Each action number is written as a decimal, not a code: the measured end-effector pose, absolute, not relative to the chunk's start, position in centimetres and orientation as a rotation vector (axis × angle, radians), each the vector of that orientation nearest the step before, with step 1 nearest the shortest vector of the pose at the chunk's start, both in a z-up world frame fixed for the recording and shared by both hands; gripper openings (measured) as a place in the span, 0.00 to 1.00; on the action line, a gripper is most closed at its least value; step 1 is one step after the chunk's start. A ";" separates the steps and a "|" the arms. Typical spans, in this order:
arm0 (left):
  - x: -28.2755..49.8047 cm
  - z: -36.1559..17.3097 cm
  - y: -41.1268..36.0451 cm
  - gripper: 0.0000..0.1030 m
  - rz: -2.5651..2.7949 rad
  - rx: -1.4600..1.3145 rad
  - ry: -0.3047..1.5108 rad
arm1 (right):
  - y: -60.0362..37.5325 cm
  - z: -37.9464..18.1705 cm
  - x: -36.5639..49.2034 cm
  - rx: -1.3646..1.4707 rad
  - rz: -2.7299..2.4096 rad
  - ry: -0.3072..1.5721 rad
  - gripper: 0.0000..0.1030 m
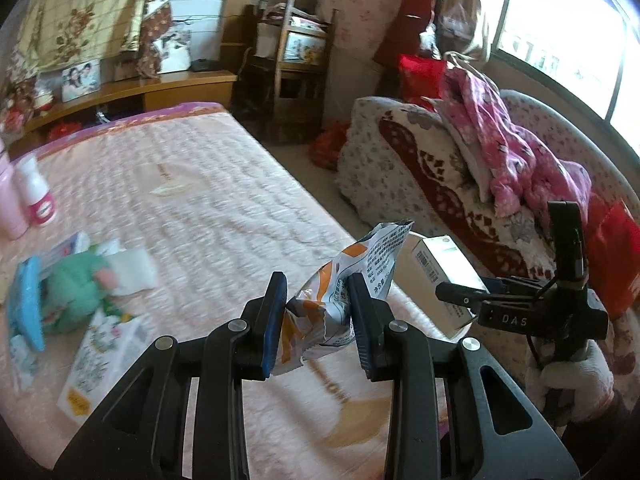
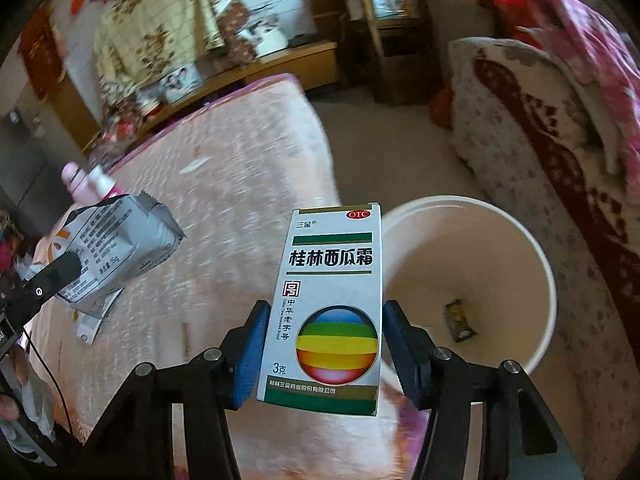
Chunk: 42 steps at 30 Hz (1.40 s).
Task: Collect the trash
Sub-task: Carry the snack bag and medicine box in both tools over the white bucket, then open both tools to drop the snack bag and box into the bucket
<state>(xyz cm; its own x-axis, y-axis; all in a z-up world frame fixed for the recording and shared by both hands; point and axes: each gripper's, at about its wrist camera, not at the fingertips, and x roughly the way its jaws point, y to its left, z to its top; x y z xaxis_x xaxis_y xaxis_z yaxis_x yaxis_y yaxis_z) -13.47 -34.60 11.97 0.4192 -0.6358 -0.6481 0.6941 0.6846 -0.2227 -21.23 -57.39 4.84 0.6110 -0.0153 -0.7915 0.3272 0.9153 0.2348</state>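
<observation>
Trash items are carried by both grippers above the near edge of a pink quilted bed (image 1: pixel 208 184); the left gripper (image 1: pixel 320 320) is clamped on a crumpled snack wrapper (image 1: pixel 344 276); the right gripper (image 2: pixel 320 348) grips a white medicine box (image 2: pixel 328 304) upright between its blue pads, just left of a white bucket (image 2: pixel 548 292) on the floor; one small wrapper (image 2: pixel 460 320) lies in the bucket; more packaging (image 1: pixel 100 356) lies on the bed at near left, two bottles (image 1: pixel 36 196) farther left.

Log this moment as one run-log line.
left gripper: shut on crumpled wrapper | right gripper: shut on medicine box | bin: beside bed, one scrap inside
</observation>
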 end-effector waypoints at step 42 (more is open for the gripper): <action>-14.6 8.7 -46.8 0.51 -0.967 0.050 0.927 | -66.0 0.6 -25.1 0.476 -0.360 0.942 0.65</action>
